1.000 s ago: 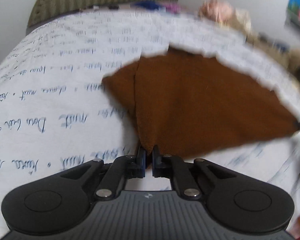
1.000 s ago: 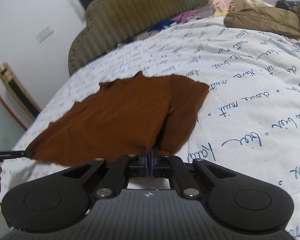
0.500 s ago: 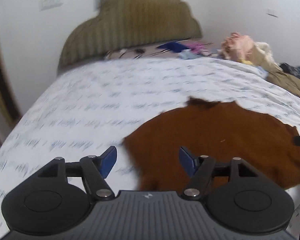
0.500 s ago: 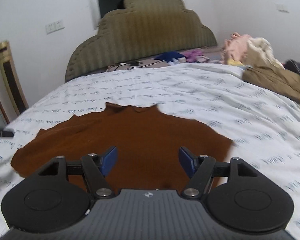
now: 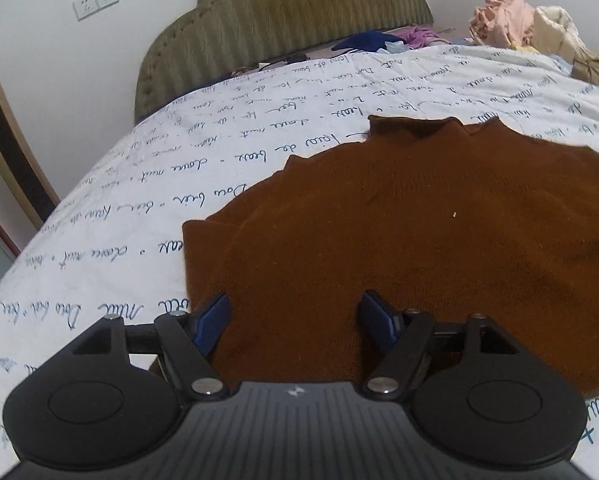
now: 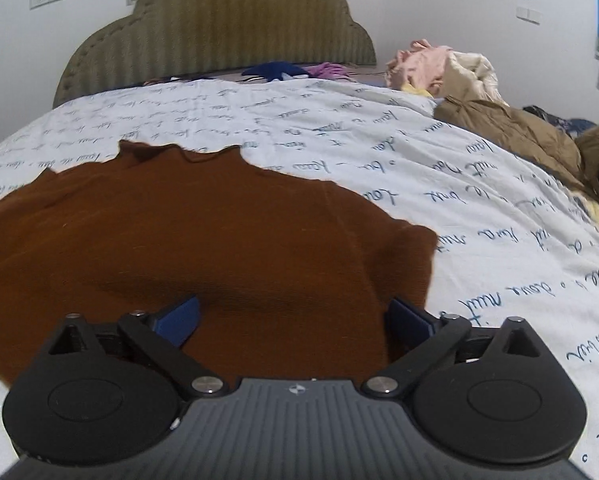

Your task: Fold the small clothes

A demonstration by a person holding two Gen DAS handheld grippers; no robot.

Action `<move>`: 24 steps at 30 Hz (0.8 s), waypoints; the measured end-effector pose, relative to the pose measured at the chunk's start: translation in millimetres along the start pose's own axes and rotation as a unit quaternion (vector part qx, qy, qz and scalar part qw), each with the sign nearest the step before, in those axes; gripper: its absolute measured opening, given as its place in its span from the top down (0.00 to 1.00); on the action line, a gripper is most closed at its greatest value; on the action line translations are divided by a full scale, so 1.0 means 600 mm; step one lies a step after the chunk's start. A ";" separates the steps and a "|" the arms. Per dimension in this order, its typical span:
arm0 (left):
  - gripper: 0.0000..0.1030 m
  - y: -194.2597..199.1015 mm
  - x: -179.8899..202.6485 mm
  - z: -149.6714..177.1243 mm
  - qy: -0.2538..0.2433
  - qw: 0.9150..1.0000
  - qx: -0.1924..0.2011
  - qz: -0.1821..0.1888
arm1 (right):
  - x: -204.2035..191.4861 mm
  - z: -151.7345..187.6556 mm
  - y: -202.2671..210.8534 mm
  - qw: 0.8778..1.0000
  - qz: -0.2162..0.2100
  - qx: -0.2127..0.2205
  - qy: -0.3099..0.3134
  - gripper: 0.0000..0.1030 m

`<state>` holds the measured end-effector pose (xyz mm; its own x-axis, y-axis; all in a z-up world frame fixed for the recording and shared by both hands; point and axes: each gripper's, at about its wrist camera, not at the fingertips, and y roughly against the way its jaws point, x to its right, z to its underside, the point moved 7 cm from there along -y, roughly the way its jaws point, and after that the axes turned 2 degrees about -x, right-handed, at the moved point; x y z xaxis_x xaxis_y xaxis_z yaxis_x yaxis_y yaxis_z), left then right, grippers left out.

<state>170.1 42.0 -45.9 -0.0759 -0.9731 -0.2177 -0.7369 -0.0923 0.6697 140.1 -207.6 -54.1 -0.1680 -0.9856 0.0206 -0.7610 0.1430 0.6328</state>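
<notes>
A small brown knit sweater (image 5: 399, 232) lies flat on the white bedsheet with blue handwriting (image 5: 139, 208), collar toward the headboard. It also shows in the right wrist view (image 6: 203, 232). My left gripper (image 5: 295, 316) is open and empty above the sweater's near left hem. My right gripper (image 6: 295, 316) is open and empty above the sweater's near right part, its right finger close to the sweater's right edge. Each sleeve looks folded in along the side.
An olive padded headboard (image 6: 219, 28) stands at the far end. A pile of clothes (image 6: 451, 68) and a tan jacket (image 6: 511, 132) lie at the far right of the bed. Dark and purple items (image 5: 379, 40) lie by the headboard. The white sheet (image 6: 479, 208) extends right.
One second ago both grippers were shut on the sweater's edge and held it. They have let go and opened, and the sweater now lies flat on the bed.
</notes>
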 end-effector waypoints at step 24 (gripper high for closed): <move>0.17 0.001 -0.002 0.030 0.041 0.997 0.066 -0.016 | 0.009 0.027 -0.011 0.999 -0.015 0.020 -0.029 0.00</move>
<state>157.8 47.2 -58.2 0.0010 -0.9845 -0.1752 -0.8208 -0.1009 0.5622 134.1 -212.7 -70.5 -0.1802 -0.9827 -0.0427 -0.7907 0.1189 0.6005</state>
